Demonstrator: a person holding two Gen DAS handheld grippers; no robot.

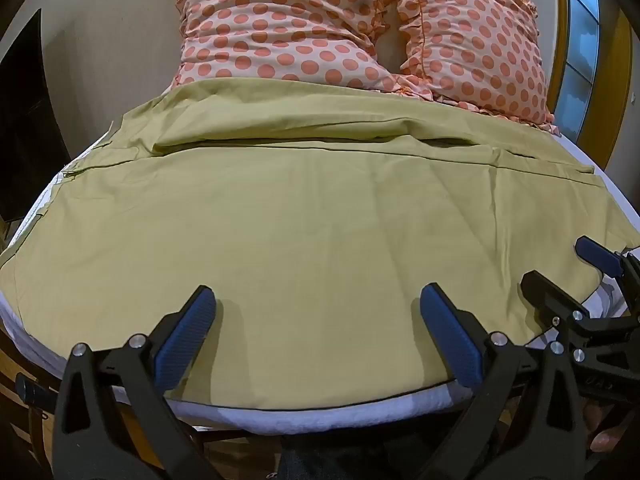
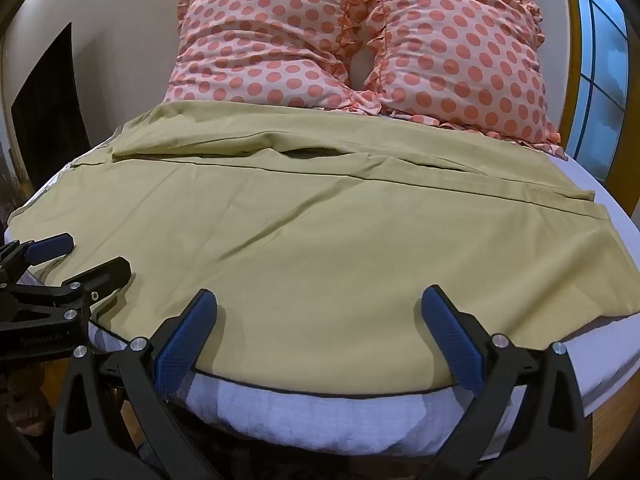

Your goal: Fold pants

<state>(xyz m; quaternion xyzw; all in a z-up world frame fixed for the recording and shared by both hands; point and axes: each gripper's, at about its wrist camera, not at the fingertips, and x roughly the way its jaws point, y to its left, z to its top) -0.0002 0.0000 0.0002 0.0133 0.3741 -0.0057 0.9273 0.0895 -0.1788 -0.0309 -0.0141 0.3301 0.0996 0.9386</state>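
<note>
No pants show in either view. An olive-yellow sheet [image 1: 304, 216] lies spread flat over the bed, and it also shows in the right wrist view [image 2: 320, 240]. My left gripper [image 1: 318, 304] is open and empty above the sheet's near edge. My right gripper [image 2: 320, 308] is open and empty, also above the near edge. The right gripper shows at the right of the left wrist view [image 1: 560, 268]. The left gripper shows at the left of the right wrist view [image 2: 84, 260]. Both stand side by side, a little apart.
Two pink pillows with orange dots [image 1: 280, 28] [image 2: 460, 52] lean at the head of the bed. A white mattress [image 2: 304, 412] shows under the sheet's near edge. A dark doorway [image 2: 44, 120] is on the left, a window [image 2: 600, 80] on the right.
</note>
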